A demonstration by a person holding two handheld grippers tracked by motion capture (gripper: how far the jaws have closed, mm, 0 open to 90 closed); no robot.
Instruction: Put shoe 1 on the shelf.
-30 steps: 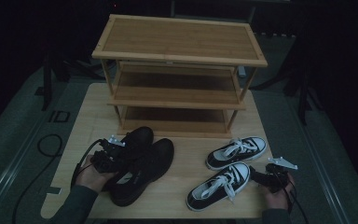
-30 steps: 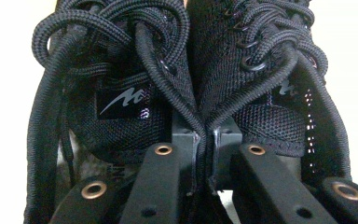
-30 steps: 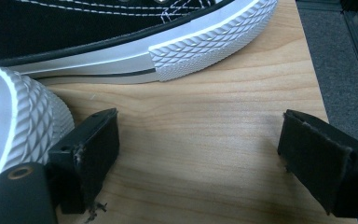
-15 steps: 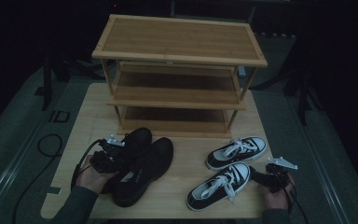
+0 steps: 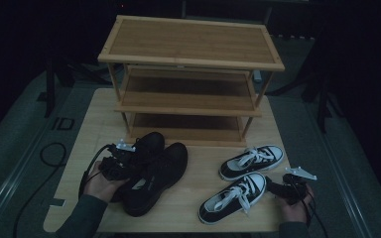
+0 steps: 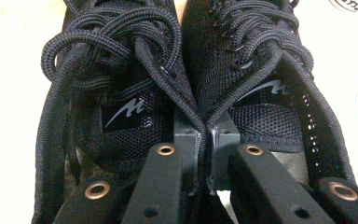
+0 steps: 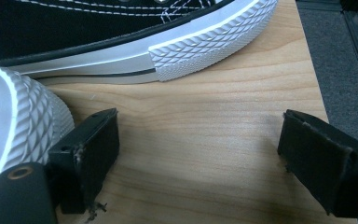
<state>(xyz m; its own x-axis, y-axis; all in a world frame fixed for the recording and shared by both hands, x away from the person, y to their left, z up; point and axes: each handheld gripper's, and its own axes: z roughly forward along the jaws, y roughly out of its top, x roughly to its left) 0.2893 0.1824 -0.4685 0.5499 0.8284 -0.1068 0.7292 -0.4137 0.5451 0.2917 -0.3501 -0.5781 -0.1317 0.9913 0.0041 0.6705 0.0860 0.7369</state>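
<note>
Two black mesh shoes (image 5: 154,166) lie side by side at the table's front left. My left gripper (image 5: 131,164) reaches into them from the heel end. One jaw sits in the left shoe (image 6: 121,98) and one in the right shoe (image 6: 261,74), and my left gripper (image 6: 204,140) pinches their two inner walls together. A pair of black-and-white sneakers (image 5: 243,178) lies at the front right. My right gripper (image 5: 274,187) stands open on the table behind the nearer sneaker's heel (image 7: 18,121); only bare wood lies between the fingers of my right gripper (image 7: 200,149).
A three-tier wooden shoe rack (image 5: 191,74) stands at the back of the wooden table (image 5: 201,171). The farther sneaker's white toe cap (image 7: 205,46) lies just ahead of my right gripper. The table's right edge (image 7: 314,70) is close by, with dark floor beyond.
</note>
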